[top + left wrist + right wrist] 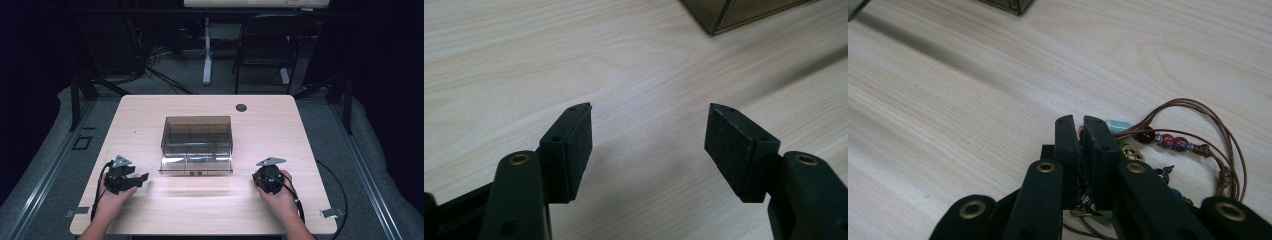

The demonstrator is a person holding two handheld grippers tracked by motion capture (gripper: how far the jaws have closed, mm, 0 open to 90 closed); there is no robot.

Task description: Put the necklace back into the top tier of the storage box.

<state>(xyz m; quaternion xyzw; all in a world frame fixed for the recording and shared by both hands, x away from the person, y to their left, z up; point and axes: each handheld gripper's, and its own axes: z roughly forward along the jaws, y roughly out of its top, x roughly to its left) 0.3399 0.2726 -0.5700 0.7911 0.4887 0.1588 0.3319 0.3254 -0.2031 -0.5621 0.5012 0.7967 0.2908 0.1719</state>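
The beaded bracelet point(1168, 142), thin brown cord strung with glossy red, blue and pale-green beads, lies on the table point(150, 115) by the right gripper point(1082, 125), whose 2 jaws pinch it. Slack loops could snag or slip free. The left gripper point(649, 135) stands spread, near the smoky plastic organizer box point(197, 145).

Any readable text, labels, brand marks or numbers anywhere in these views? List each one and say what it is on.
None can be read.
Smoked plastic organiser box: a small dark mark on its front lip, too small to read.
Beaded cord bracelet in the right hand-held gripper: no lettering.
Left hand-held gripper and the wooden table: plain, no markings.
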